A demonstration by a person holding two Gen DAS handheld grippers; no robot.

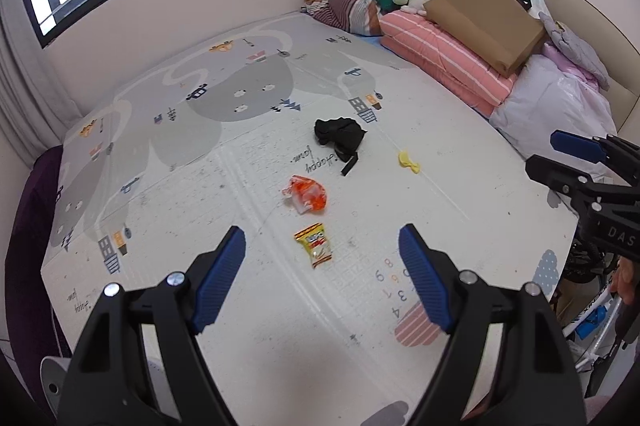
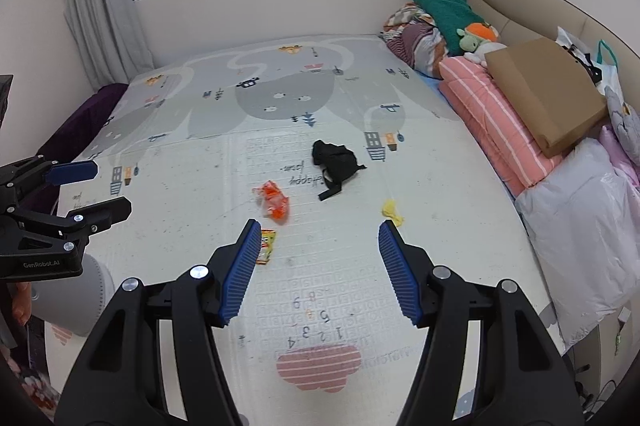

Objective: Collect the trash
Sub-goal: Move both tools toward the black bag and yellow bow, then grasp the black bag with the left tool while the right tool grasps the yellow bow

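Note:
On the patterned play mat lie a yellow snack wrapper, a crumpled orange and clear wrapper, a small yellow scrap and a black crumpled bag. My left gripper is open and empty, hovering above the mat with the yellow wrapper between its fingers in view. My right gripper is open and empty above the mat; the yellow wrapper peeks out beside its left finger, with the orange wrapper, yellow scrap and black bag beyond.
Pink striped bedding, a brown cardboard box, plush toys and a white plastic bag line the right side by the headboard. A window and wall stand behind. A grey round bin sits at the mat's left edge.

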